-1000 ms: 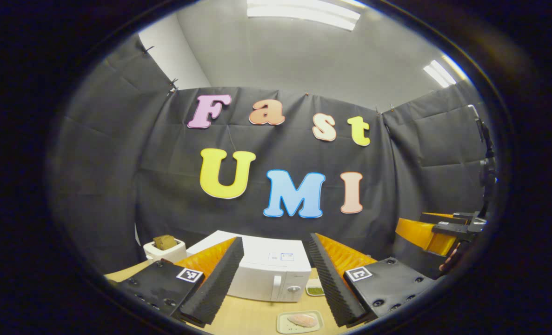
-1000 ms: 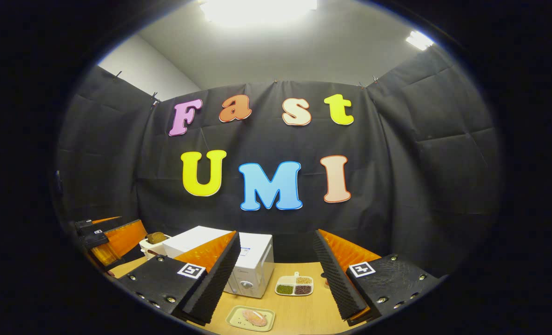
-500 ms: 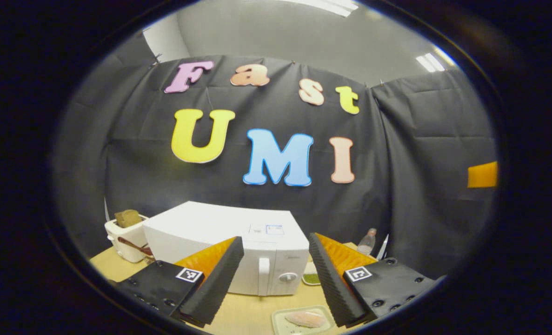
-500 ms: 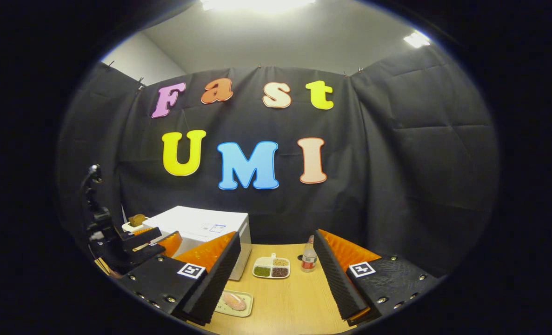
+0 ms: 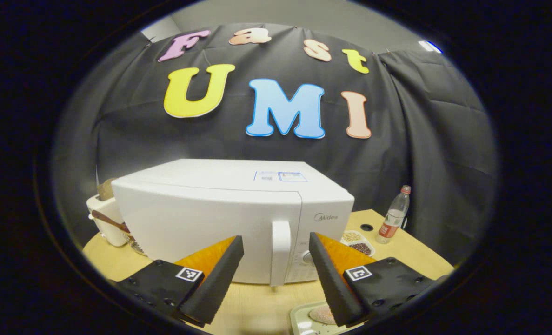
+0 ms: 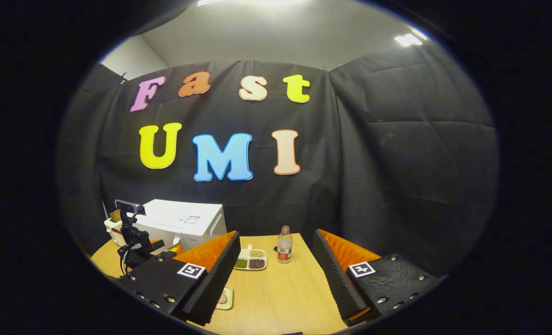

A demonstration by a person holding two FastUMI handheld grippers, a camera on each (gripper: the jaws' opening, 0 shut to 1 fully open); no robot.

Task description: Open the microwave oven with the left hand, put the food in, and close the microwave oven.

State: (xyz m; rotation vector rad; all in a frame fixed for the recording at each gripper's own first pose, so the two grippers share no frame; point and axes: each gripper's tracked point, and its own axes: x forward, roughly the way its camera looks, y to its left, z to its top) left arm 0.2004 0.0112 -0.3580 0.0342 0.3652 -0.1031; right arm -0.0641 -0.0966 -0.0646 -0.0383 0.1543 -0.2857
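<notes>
White and boxy, the microwave oven [image 5: 220, 214] sits mid-frame on the pale wooden surface [image 5: 257, 307], door shut. The left gripper [image 5: 276, 267] has its fingers spread wide either side of the white door handle [image 5: 280, 251], maybe not touching it. The pinkish food on a small pale tray [image 5: 320, 315] lies at bottom right. The right gripper [image 6: 276, 270] hangs open over the surface, holding nothing.
</notes>
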